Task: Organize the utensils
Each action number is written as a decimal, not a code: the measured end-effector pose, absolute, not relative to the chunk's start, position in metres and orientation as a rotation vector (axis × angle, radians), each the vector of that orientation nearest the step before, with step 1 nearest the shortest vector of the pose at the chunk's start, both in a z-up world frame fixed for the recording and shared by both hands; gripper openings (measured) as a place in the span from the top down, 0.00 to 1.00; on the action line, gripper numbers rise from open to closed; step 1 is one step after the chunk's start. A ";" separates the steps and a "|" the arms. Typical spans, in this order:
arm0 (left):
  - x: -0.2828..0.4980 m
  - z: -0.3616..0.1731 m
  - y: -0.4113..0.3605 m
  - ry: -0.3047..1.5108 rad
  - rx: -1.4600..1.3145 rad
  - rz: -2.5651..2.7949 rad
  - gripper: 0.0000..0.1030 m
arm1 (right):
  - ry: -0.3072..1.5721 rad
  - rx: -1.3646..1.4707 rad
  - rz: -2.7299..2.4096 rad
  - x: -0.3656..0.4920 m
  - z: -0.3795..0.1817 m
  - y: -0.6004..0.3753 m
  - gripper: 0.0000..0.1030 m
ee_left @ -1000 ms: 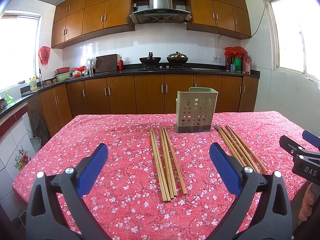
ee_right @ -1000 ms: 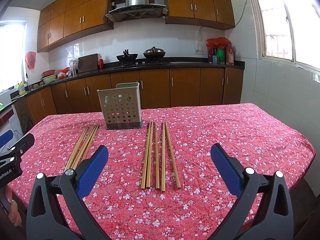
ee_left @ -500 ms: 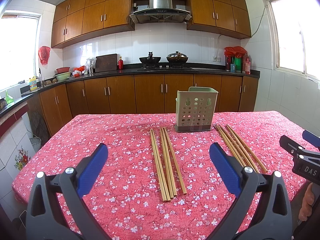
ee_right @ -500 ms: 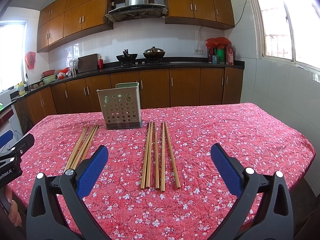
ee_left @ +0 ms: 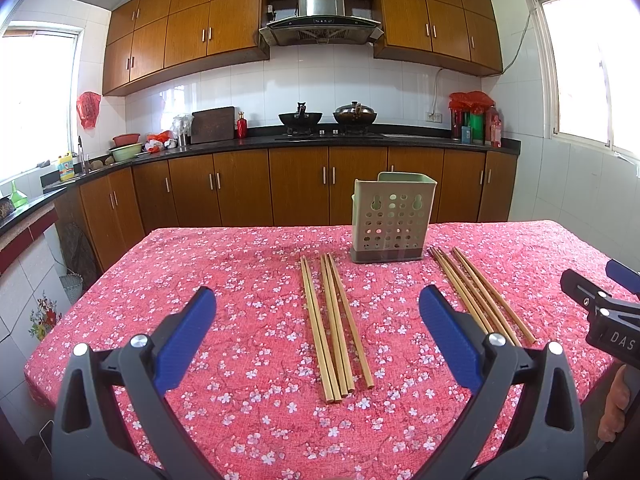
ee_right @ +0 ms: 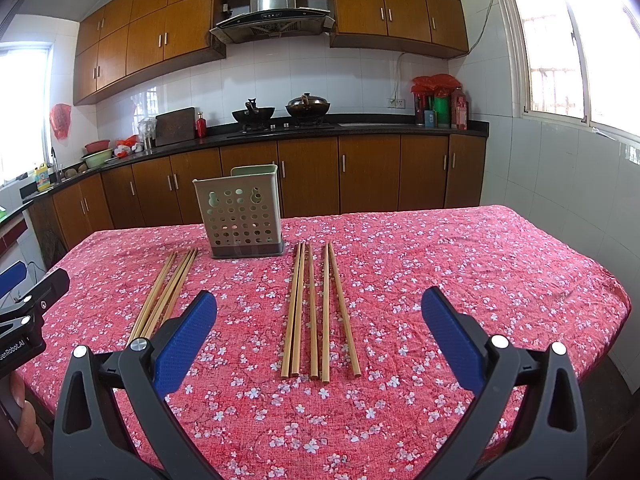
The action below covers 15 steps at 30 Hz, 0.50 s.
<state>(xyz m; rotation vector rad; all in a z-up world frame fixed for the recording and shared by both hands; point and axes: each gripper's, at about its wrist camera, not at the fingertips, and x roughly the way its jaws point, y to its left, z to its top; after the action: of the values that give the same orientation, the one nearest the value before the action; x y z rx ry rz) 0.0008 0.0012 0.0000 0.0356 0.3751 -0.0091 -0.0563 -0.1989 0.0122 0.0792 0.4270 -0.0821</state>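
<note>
Two groups of wooden chopsticks lie on the red floral tablecloth, either side of a pale green perforated utensil holder (ee_left: 390,218) (ee_right: 240,214). The left group (ee_left: 334,324) (ee_right: 162,296) lies straight ahead of my left gripper (ee_left: 318,322), which is open and holds nothing. The right group (ee_right: 316,312) (ee_left: 478,292) lies ahead of my right gripper (ee_right: 320,322), also open and holding nothing. Both grippers hover above the near part of the table, short of the chopsticks. The holder stands upright; its inside is hidden.
The table (ee_right: 500,272) drops off at its right edge beside a tiled wall and at its left edge (ee_left: 92,300) toward kitchen cabinets. A counter with woks (ee_left: 300,120) runs behind. A hand (ee_left: 616,408) holds the right gripper's body (ee_left: 604,308).
</note>
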 end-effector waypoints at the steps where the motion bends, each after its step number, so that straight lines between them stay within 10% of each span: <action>1: 0.001 0.000 0.000 0.376 0.036 -0.008 0.04 | 0.427 0.080 -0.082 -0.056 0.012 -0.199 0.02; 15: 0.038 -0.026 0.025 0.530 -0.016 0.046 0.04 | 0.503 0.078 -0.120 -0.031 0.005 -0.210 0.02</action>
<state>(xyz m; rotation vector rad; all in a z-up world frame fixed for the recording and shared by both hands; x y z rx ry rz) 0.0382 0.0249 -0.0264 -0.0162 0.5297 0.0461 -0.0312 -0.2105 0.0053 0.0782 0.5031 -0.1195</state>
